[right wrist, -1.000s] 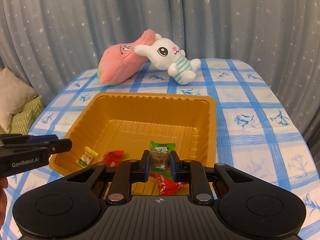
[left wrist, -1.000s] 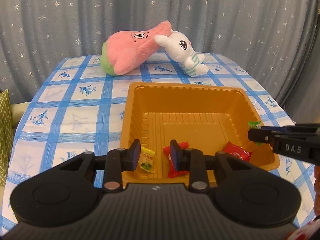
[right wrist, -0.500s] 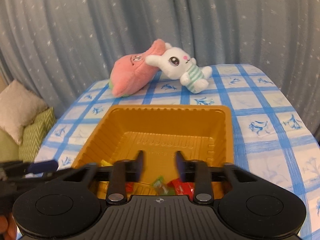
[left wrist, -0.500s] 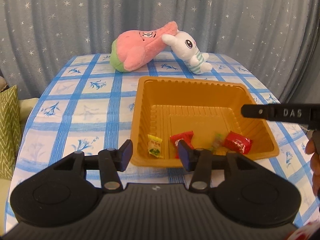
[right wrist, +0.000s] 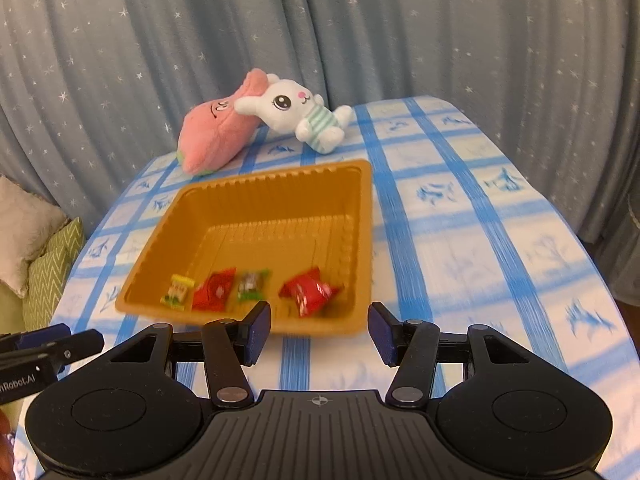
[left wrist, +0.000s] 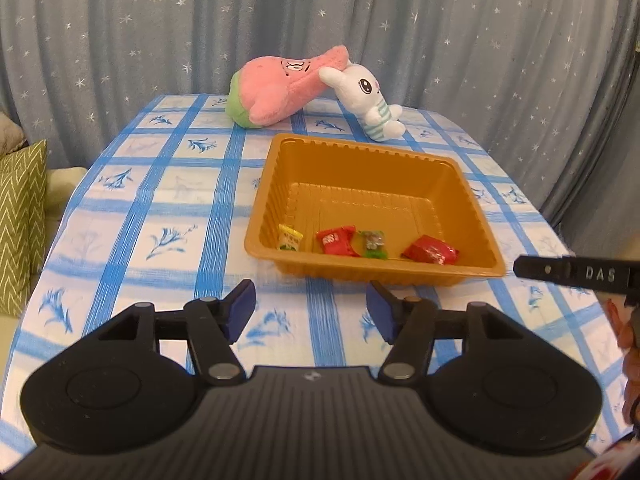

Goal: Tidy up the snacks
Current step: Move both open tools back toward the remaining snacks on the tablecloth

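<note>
An orange plastic tray (left wrist: 468,200) (right wrist: 362,216) sits on the blue-checked tablecloth. Along its near side lie a yellow snack (left wrist: 289,237) (right wrist: 178,289), a red snack (left wrist: 335,240) (right wrist: 214,289), a green-ended candy (left wrist: 373,243) (right wrist: 251,286) and a second red snack (left wrist: 430,249) (right wrist: 308,291). My left gripper (left wrist: 310,312) hangs over the cloth in front of the tray, its jaws opening with nothing between them. My right gripper (right wrist: 318,330) stands at the tray's near rim, open and empty. Each gripper's tip shows at the edge of the other's view.
A pink plush (left wrist: 280,88) (right wrist: 218,136) and a white rabbit plush (left wrist: 368,100) (right wrist: 304,114) lie at the far end of the table, before a starred grey curtain. Green zigzag cushions (left wrist: 20,216) (right wrist: 48,276) sit off the table's left edge.
Both grippers let go of their snacks into the tray, opened, and drew back toward the near edge of the table. The green candy and a red snack now lie loose in the tray.
</note>
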`<state>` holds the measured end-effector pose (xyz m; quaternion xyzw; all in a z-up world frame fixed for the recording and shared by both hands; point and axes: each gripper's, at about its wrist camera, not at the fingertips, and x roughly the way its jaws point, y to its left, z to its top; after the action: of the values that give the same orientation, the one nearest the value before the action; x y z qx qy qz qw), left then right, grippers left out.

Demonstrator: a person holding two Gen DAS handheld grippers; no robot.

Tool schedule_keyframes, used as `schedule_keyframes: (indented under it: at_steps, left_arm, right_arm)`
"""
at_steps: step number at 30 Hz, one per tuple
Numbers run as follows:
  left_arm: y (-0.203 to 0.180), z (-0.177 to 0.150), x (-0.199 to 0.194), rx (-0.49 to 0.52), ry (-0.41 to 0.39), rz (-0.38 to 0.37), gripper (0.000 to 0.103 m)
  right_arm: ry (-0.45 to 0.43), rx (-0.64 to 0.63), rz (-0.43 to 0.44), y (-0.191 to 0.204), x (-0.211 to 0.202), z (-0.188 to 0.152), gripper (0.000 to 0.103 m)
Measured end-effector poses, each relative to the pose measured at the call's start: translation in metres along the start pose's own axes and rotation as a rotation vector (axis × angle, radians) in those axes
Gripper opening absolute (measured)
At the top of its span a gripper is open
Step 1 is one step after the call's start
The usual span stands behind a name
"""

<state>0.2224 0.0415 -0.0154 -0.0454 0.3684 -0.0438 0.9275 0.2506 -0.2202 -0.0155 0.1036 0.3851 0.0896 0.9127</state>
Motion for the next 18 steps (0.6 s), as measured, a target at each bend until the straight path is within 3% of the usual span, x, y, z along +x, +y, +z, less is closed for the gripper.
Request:
schedule_keyframes:
  at_steps: [18]
  left_arm:
    - [-0.018,-0.043,-0.089,-0.033,-0.037,-0.006,0.073]
  right_arm:
    - [-0.026,0.016,-0.038,0.001,-0.103,-0.061,0.055]
